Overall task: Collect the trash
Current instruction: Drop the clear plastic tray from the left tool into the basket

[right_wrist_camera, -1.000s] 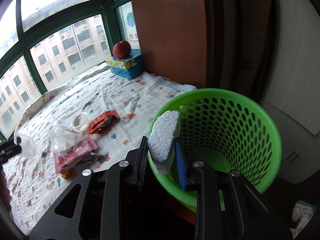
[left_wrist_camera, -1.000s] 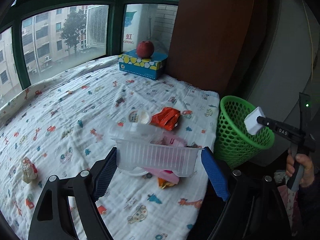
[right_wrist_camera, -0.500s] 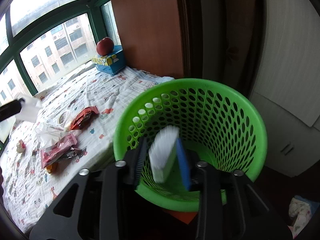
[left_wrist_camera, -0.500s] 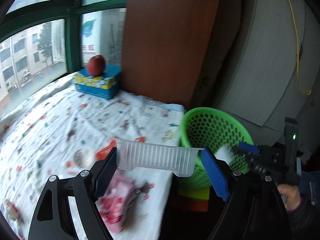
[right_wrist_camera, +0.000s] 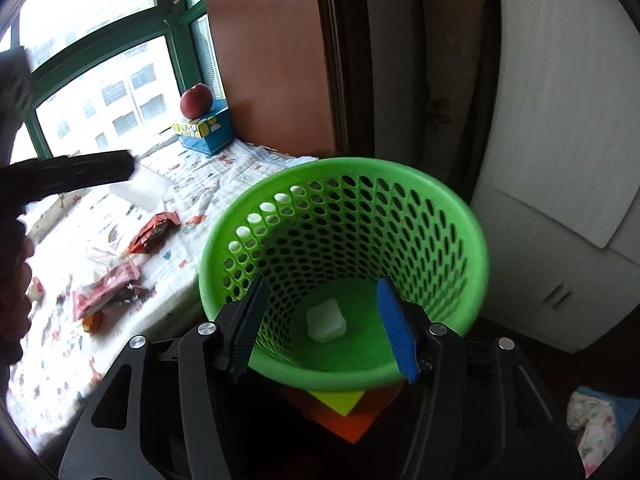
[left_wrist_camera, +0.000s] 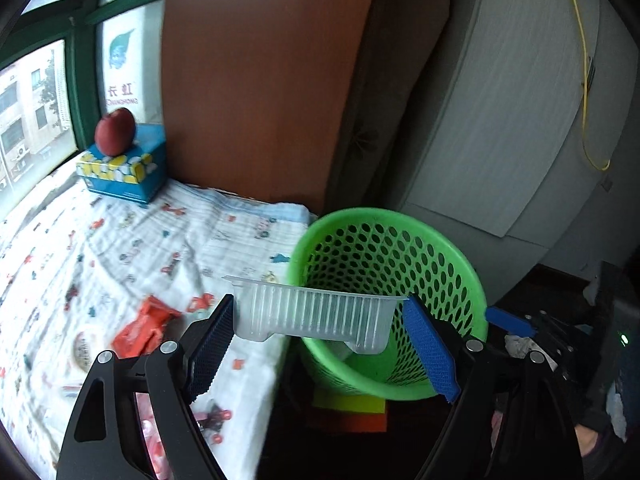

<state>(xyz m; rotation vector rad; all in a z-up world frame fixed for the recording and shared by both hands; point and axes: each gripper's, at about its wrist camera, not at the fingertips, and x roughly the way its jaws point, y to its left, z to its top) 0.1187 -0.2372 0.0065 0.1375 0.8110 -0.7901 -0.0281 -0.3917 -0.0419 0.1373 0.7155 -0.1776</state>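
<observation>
The green mesh bin [right_wrist_camera: 344, 272] at frame centre stands open-topped, holding only a small white foam block [right_wrist_camera: 326, 320]. A brown panel [right_wrist_camera: 272, 56] rises at upper centre behind it.

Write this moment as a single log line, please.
left gripper: shut on clear plastic tray, near green basket | right gripper: jaws just opening, empty | white foam block: on basket floor

A red apple [left_wrist_camera: 115, 131] sits atop a blue patterned box [left_wrist_camera: 124, 172]. Both stand on the printed cloth [left_wrist_camera: 168, 232] beside the green-framed window [right_wrist_camera: 100, 46].
</observation>
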